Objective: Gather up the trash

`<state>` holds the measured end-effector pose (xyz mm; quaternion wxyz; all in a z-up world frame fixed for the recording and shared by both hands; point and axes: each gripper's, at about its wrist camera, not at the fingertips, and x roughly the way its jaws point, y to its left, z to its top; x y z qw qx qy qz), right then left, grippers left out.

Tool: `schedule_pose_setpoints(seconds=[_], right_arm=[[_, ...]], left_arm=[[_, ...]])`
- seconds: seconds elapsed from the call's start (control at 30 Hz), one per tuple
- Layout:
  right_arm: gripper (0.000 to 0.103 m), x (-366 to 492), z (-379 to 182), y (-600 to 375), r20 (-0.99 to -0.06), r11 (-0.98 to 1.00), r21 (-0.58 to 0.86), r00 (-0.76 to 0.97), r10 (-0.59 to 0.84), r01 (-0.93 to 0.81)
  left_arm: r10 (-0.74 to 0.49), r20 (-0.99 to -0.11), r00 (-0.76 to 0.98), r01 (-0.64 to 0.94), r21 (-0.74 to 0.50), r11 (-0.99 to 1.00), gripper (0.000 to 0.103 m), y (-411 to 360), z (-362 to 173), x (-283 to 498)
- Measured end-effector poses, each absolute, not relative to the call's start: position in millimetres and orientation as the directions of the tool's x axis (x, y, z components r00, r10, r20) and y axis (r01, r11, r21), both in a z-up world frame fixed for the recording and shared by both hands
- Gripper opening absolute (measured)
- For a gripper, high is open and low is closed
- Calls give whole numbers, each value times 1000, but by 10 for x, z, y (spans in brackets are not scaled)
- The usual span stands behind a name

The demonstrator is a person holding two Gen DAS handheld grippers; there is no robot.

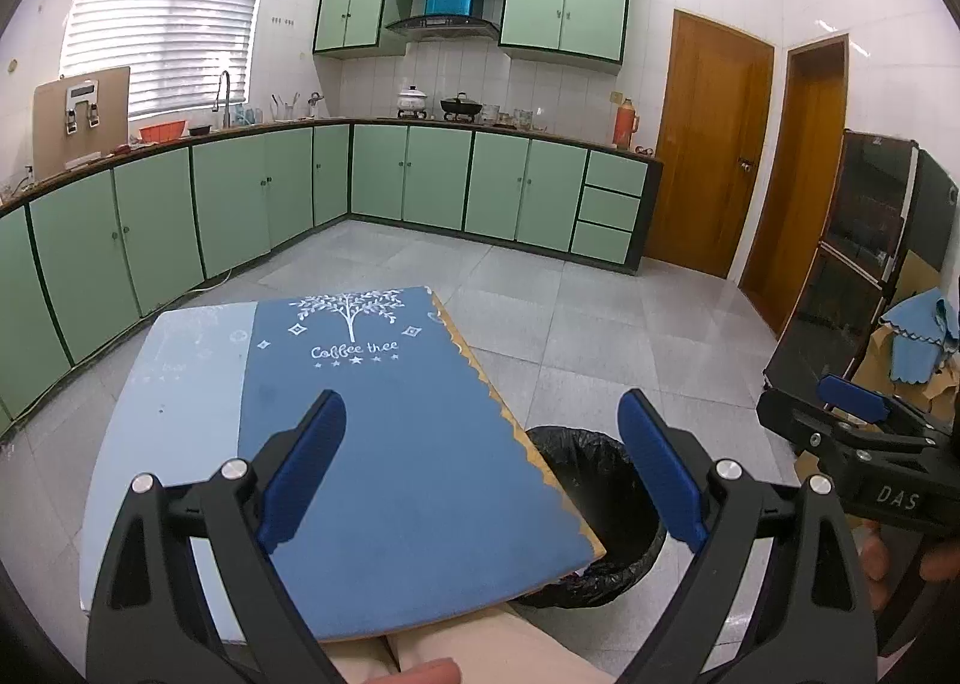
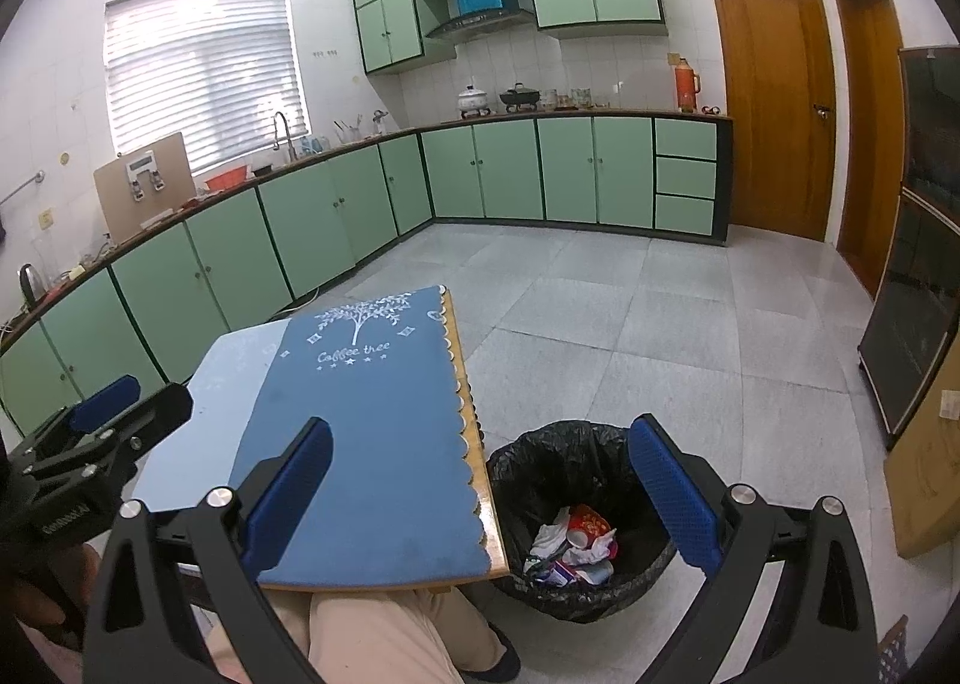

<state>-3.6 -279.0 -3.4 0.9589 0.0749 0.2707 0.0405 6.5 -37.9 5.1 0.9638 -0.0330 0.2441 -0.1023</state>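
A bin lined with a black bag (image 2: 576, 462) stands on the floor right of a small table (image 2: 384, 444) with a blue "Coffee tree" cloth. Crumpled wrappers and paper trash (image 2: 573, 546) lie inside the bin. The bin also shows in the left wrist view (image 1: 591, 456), partly hidden by the table edge. My left gripper (image 1: 480, 474) is open and empty above the table (image 1: 420, 414). My right gripper (image 2: 480, 498) is open and empty, spanning the table's right edge and the bin. Each gripper shows at the edge of the other view.
Green kitchen cabinets (image 2: 336, 216) run along the left and back walls. Wooden doors (image 2: 774, 96) are at the back right. A dark glass cabinet (image 2: 918, 276) and cardboard stand on the right. My legs (image 2: 384, 636) are under the table's near edge.
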Motion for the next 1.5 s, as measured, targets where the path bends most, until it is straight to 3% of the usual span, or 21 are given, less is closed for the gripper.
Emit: schedule_pose_setpoints(seconds=[1.5], right_arm=[[97, 70, -127, -2844, -533, 985, 172, 839, 113, -24]], left_arm=[[-213, -477, 853, 184, -107, 977, 89, -389, 17, 139]])
